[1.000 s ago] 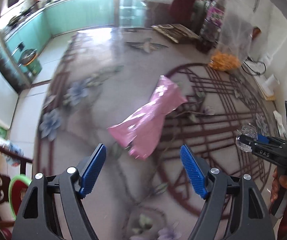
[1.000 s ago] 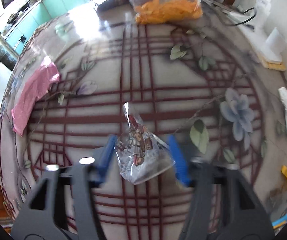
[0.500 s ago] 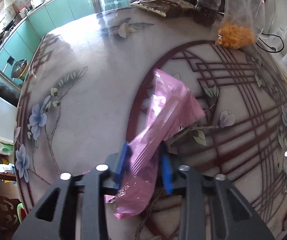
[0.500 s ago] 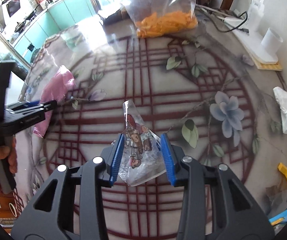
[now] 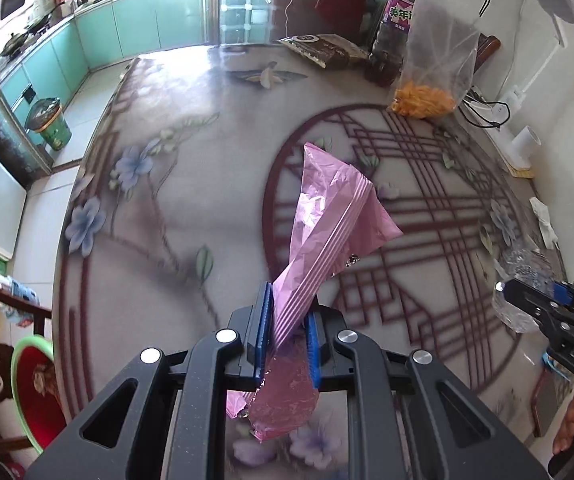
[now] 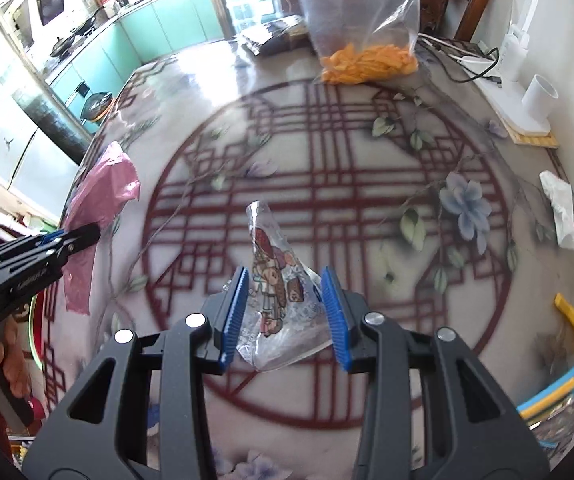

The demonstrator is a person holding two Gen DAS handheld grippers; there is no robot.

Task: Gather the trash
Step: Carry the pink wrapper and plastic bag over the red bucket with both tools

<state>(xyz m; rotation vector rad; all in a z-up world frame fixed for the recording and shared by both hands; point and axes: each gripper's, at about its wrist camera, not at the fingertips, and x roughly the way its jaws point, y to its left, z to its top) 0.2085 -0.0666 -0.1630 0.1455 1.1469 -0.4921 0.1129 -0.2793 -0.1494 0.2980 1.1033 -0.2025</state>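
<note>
One round table [image 5: 191, 184], printed with dark red lattice and blue flowers, fills both views; its near edge is cut off by the gripper bodies. Two grippers work above it. One clear bag of orange snacks [image 6: 363, 60] stands at the far side, its top cropped in the right wrist view, with one dark bottle [image 5: 391, 36] just behind it, its label too small to read. One white tissue [image 6: 559, 208] lies near the right rim, and one white cup [image 6: 539, 98] stands by the wall.

The left gripper [image 5: 285, 334] has its blue pads pressed onto one pink wrapper [image 5: 335, 216], which rises out of the pinch and hangs crumpled below it, lifted off the table. The right gripper [image 6: 283, 314] holds one clear printed wrapper [image 6: 277, 284] between wider-set pads; both pads touch its sides, though how firmly is hard to tell. Its print is blurred.
</note>
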